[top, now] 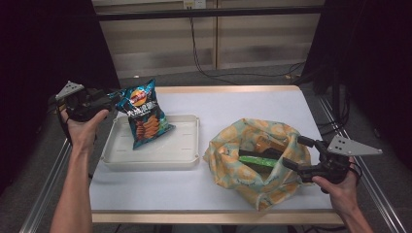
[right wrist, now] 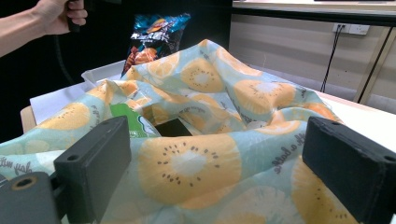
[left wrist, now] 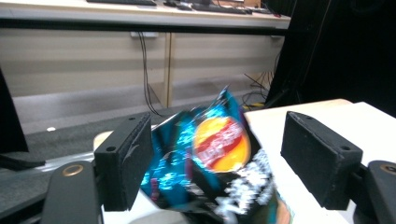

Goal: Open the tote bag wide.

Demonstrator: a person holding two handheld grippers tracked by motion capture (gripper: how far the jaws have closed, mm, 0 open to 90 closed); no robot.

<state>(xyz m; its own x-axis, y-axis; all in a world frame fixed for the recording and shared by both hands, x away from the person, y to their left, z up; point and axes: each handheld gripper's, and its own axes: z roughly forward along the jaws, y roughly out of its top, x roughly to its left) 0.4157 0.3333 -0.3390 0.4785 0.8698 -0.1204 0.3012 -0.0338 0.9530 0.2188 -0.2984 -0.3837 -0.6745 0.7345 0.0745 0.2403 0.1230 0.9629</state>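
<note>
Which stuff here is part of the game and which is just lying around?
Part of the job:
chip bag
white tray
fruit-print bag
green packet
left tool
right tool

Just lying about:
cables
wall socket

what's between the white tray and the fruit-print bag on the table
Nothing: in the high view the stretch of white table between the white tray and the fruit-print bag is bare.
</note>
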